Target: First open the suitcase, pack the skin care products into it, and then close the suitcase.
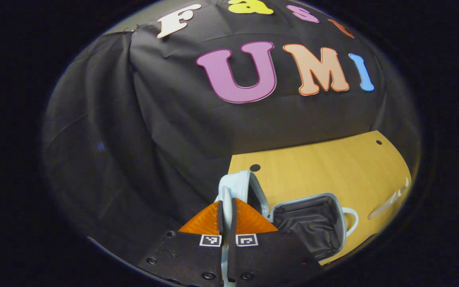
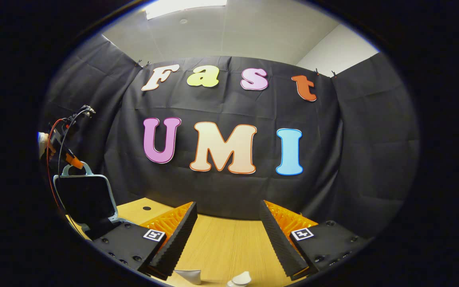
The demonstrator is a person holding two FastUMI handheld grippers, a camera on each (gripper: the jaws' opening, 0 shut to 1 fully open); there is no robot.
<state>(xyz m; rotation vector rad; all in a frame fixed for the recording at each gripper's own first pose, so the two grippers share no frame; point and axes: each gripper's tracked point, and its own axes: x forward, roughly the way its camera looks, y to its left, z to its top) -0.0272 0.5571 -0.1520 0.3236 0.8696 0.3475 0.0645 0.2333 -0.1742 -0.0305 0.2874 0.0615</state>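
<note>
Left claw [image 1: 226,207] pinching suitcase lid [image 1: 235,185], one suitcase [image 1: 313,227]

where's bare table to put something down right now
Bare wood lies on the table between the open suitcase and the booth wall. More lies ahead of the open right claw, up to the wall. It is crowded at the table's left corner, where the left claw pinches the raised lid, and around two small white items at the near edge.

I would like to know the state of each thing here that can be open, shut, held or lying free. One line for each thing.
suitcase: open, dark lining showing, nothing seen inside
suitcase lid: raised upright, held at its rim
left gripper: shut on the lid's rim
right gripper: open, holding nothing
skin care products: lying free on the table, not yet packed
</note>
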